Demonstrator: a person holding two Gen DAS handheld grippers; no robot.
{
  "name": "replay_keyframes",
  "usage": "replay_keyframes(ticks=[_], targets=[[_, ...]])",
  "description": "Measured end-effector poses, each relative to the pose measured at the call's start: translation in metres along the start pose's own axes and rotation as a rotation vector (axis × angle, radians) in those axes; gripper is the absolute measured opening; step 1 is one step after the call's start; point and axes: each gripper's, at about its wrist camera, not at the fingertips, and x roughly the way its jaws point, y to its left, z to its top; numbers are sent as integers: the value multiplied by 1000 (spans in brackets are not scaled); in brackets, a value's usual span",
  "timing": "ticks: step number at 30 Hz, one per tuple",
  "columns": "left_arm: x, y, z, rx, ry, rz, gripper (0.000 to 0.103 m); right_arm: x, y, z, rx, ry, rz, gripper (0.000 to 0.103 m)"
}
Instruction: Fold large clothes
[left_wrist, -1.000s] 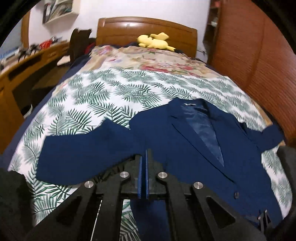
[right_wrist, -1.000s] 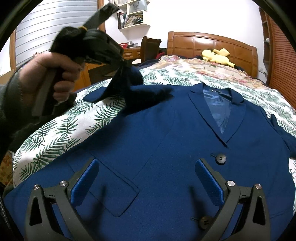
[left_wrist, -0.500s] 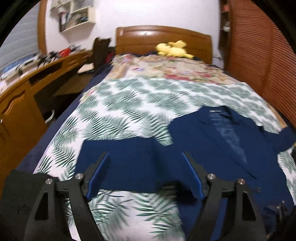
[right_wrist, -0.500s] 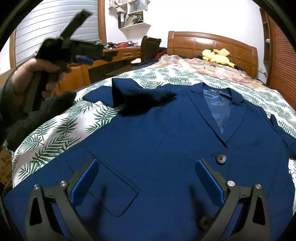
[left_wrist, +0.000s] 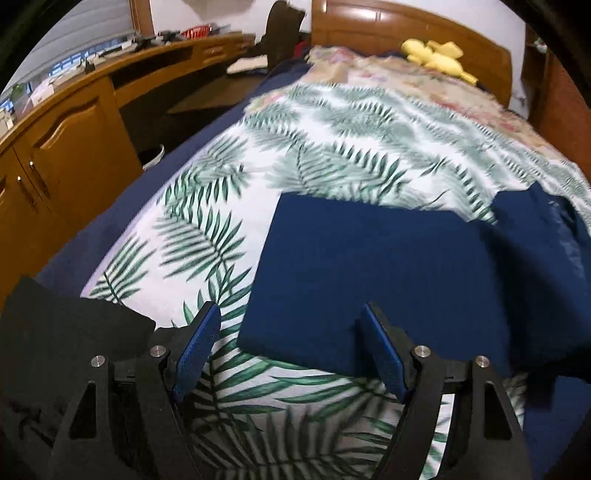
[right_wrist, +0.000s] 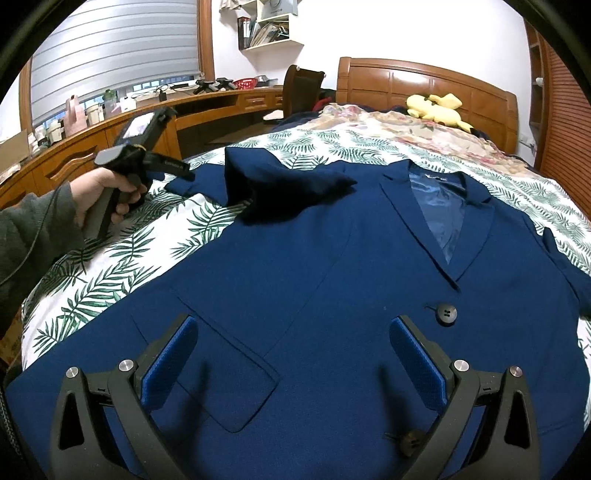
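Both jaws stand wide and hold nothing. The left gripper (left_wrist: 290, 347) hovers at the sleeve (left_wrist: 369, 280) end; the right gripper (right_wrist: 291, 360) hovers over the navy blazer (right_wrist: 314, 280), which lies face up on the bed (right_wrist: 110, 273).

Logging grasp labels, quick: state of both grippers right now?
Left gripper: open, holding nothing, fingers either side of the jacket sleeve edge.
Right gripper: open, empty, over the jacket front.
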Motion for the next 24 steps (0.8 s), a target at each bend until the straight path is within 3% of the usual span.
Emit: replay_keyframes(ticks=[4, 6, 9, 10, 17, 21, 24], targets=[[10, -3, -3, 28, 16, 31, 78, 1, 0, 0, 1, -1, 0, 103], [13, -6, -4, 28, 35, 9, 67, 0, 0, 0, 1, -2, 0, 103], [15, -7, -2, 29, 69, -33, 30, 0, 1, 0, 0, -5, -2, 103], [12, -10, 0, 35, 72, -54, 14, 0, 1, 0, 0, -7, -2, 103], [-67, -61, 9, 143, -73, -41, 12, -8, -4, -2, 26, -24, 18, 103], [-124, -105, 15, 187, -170, -105, 12, -24, -19, -3, 72, -32, 45, 103], [-158, -134, 9, 218, -212, -163, 12, -44, -31, -10, 79, -53, 19, 103]])
